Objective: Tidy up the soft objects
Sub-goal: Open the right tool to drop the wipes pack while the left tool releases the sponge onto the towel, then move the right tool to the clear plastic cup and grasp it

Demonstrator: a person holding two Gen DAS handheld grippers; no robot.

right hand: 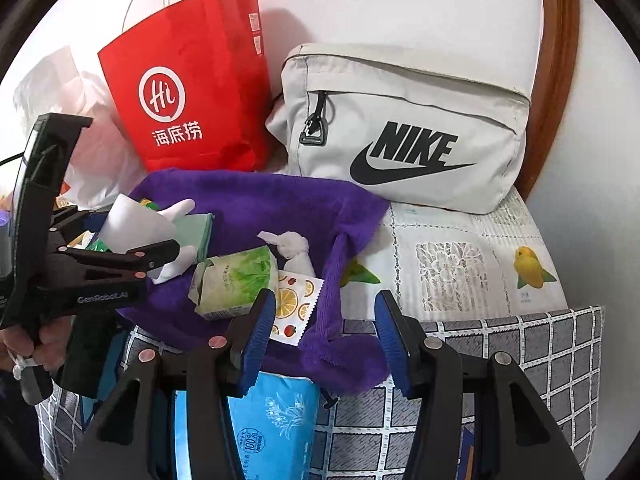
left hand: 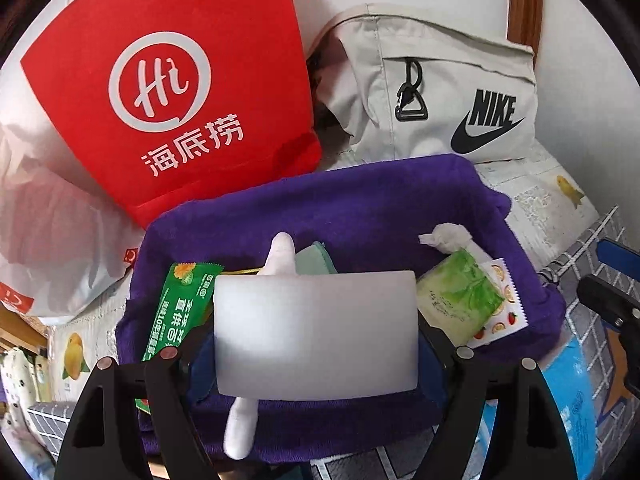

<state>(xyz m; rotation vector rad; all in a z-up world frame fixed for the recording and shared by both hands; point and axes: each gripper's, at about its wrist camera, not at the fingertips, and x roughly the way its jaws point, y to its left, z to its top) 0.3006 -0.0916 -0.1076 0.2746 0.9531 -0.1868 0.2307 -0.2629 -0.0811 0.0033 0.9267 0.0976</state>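
Left tool (left hand: 316, 332): closed on a white rectangular foam block (left hand: 316, 332), carried above the cloth so it can be set among the gathered items.
Right tool (right hand: 326, 336): half open, nothing held, kept near the cloth's right near edge.
Purple terry cloth (right hand: 280, 200): spread on the tabletop (right hand: 460, 264) as a collecting base.
Green tissue pack (right hand: 234, 280): laid on the cloth, right of centre.
Red paper bag (right hand: 188, 80): stood far left, against the wall.

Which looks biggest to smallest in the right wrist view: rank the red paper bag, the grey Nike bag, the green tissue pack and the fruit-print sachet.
1. Grey Nike bag
2. Red paper bag
3. Green tissue pack, though it lies nearer the camera
4. Fruit-print sachet, partly hidden
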